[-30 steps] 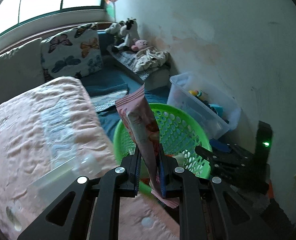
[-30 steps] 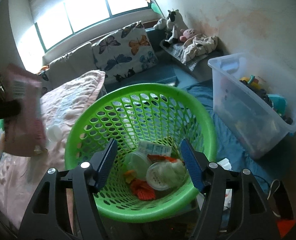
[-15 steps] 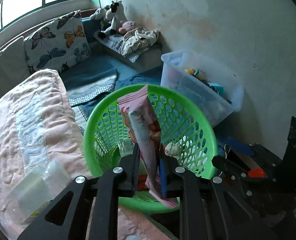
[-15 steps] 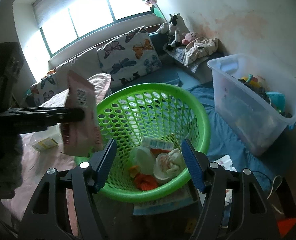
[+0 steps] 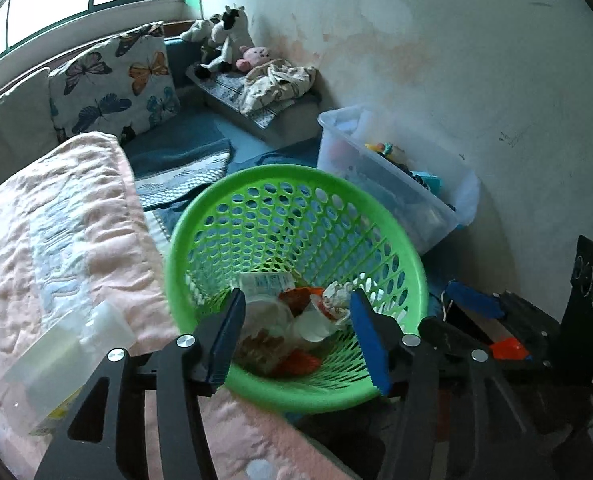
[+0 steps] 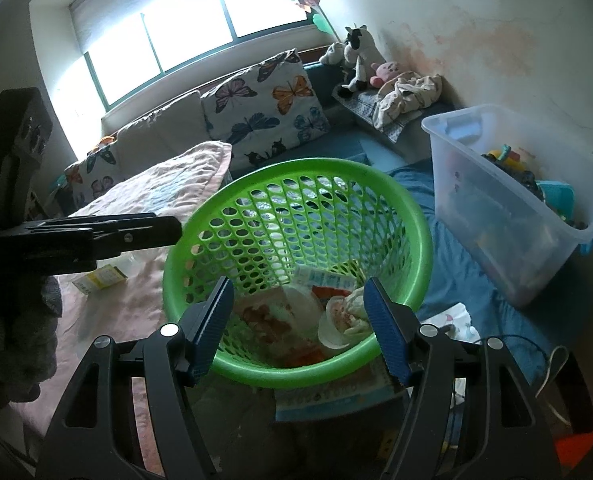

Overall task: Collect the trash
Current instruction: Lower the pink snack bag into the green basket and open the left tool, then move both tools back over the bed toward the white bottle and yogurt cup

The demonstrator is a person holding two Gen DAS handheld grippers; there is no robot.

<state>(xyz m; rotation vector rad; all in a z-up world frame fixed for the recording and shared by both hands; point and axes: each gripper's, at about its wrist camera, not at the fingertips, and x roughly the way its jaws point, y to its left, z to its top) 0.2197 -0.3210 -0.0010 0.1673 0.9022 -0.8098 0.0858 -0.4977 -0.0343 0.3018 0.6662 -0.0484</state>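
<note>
A green mesh basket (image 5: 296, 184) stands beside the bed. It holds a pink snack wrapper (image 5: 256, 340), plastic cups (image 5: 316, 324) and orange scraps. My left gripper (image 5: 296, 332) hangs over the basket's near rim with its jaws opening and nothing pressed between them; the wrapper lies loose below. From the right wrist view the left gripper (image 6: 176, 230) reaches in from the left over the basket (image 6: 296, 168) rim. My right gripper (image 6: 296, 324) stands open above the near rim, gripping nothing. A clear plastic bottle (image 5: 68, 352) lies on the pink blanket (image 5: 56, 220).
A clear storage bin (image 6: 516, 208) full of toys stands right of the basket on the blue mat (image 6: 456, 272). Butterfly cushions (image 6: 268, 116) and stuffed toys (image 6: 356, 60) line the window side. Paper (image 6: 336, 396) lies under the basket.
The left gripper's jaws have parted and the pink wrapper has dropped from them into the basket. The left gripper has also sunk closer to the basket. The right gripper stays open.
</note>
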